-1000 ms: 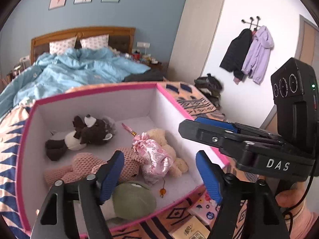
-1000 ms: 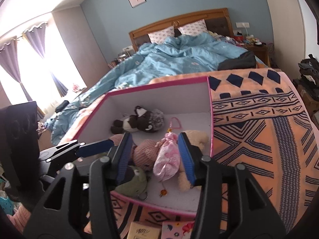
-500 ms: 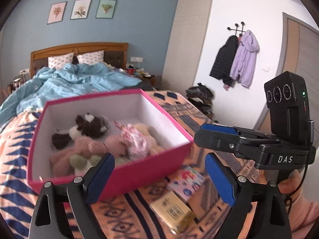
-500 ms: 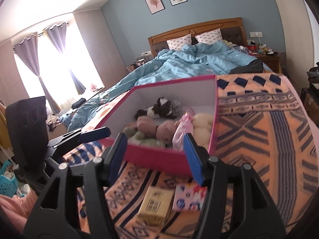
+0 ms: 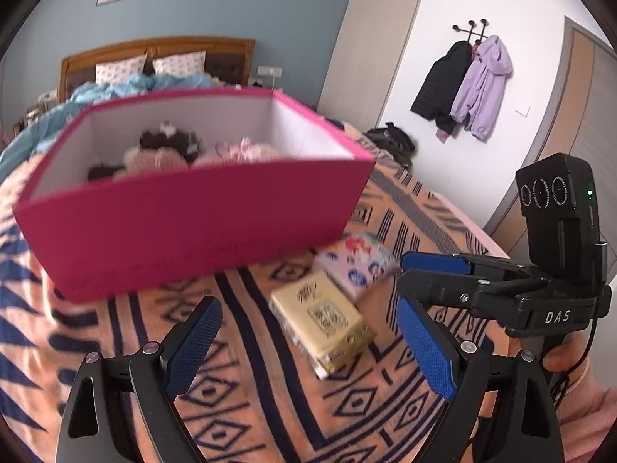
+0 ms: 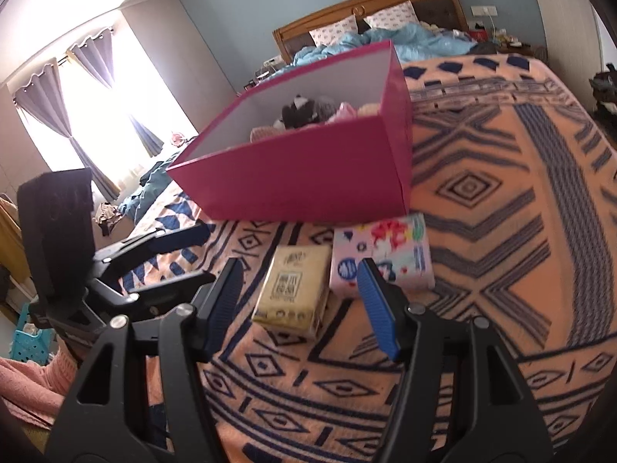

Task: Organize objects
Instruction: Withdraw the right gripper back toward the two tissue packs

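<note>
Your open-topped magenta cardboard box [image 5: 200,227] sits on the orange blanket with dark blue geometric patterns [image 6: 501,200] that covers the bed, and inside it you can see a pile of soft toys: a dark brown and white plush animal [image 5: 169,141], a knitted pink plush [image 5: 160,160] and a pale pink satin pouch [image 5: 243,150], all blurred and partly hidden by the near wall of the box. Just in front of the box, on the blanket, lie two flat packets side by side and touching: a yellow tissue pack with printed lettering [image 6: 295,291] and a pale pink pack with cartoon prints [image 6: 381,254], the pink one close to the box's lower corner. Your left gripper [image 5: 308,347] hangs above the blanket with its blue pads wide apart and nothing between them; its jaws have just been opening. Your right gripper [image 6: 300,301] is held over the yellow pack, its jaws about half apart, having just been opening, and gripping nothing. Each gripper is seen at the edge of the other's view. Behind the box are a rumpled light blue duvet [image 6: 416,40] and a wooden headboard [image 6: 370,0]; two jackets [image 5: 462,81] hang on the white wall.
</note>
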{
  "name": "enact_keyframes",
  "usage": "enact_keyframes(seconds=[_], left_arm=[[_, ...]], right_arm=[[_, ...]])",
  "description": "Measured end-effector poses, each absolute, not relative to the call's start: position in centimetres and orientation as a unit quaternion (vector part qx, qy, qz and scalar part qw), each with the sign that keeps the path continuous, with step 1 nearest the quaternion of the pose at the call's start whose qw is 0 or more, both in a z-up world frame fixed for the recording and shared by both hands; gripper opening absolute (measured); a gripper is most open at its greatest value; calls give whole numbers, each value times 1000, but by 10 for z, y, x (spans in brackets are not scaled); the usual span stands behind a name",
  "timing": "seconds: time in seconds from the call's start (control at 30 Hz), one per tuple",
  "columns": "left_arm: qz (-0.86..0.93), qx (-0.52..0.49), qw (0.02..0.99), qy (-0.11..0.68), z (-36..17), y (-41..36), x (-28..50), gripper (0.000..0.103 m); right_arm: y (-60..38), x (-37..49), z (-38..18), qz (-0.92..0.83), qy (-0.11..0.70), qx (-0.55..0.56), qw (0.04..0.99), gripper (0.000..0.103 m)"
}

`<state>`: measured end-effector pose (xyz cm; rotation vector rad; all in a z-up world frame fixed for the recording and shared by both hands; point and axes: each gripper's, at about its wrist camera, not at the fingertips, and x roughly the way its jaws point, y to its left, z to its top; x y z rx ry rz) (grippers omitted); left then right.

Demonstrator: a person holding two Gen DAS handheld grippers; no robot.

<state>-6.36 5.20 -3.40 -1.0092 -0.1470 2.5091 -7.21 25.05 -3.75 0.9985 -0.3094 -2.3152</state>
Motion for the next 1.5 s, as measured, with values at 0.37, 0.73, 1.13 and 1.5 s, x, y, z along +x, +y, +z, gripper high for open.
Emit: enact_keyframes(seconds=[0.37,0.73,1.13,1.5], left_arm=[[896,-389,203,-65,-55,55,-57,93],[900,-389,191,-47,-57,60,-51,91],[895,-396,196,-58,-60,54,-50,81],[891,-400,206,-58,-60,51,-54,75]], right_arm=[[244,-68,-61,-857,-122,402,299,63],[245,-69,-68,-852,-130,410,297,63],[241,-71,-73,-846,-129,419,301,63],[239,-72,-76,-841,-134,425,307,56]])
